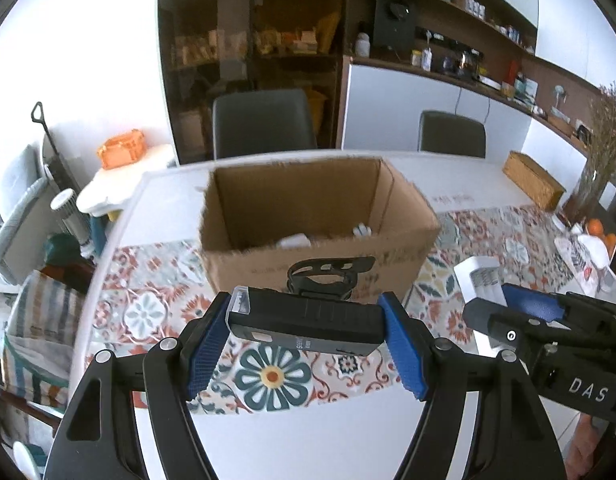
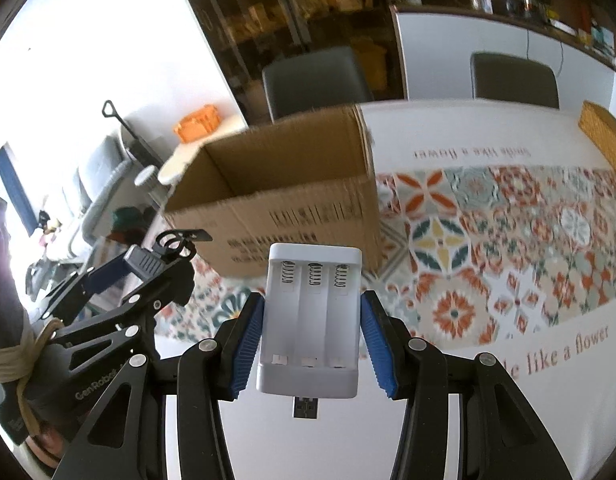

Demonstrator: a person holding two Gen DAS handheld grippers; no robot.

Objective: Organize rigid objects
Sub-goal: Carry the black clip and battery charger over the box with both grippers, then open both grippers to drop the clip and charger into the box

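Charger [image 2: 310, 322], white and empty, sits clamped by its long sides in the right gripper [image 2: 312, 334]: light, stiff, smooth plastic, likely slippery. Left gripper [image 1: 306, 332] grips a black light [image 1: 304, 322] endwise, its strap mount at 12 o'clock. Beyond, at 12, the open box [image 1: 308, 248] stands on the worktop [image 1: 308, 440].

Each hand-held gripper [image 1: 306, 344] [image 2: 312, 336] is black with blue ridged pads [image 2: 248, 340], silver screws [image 2: 208, 345] and white letters.
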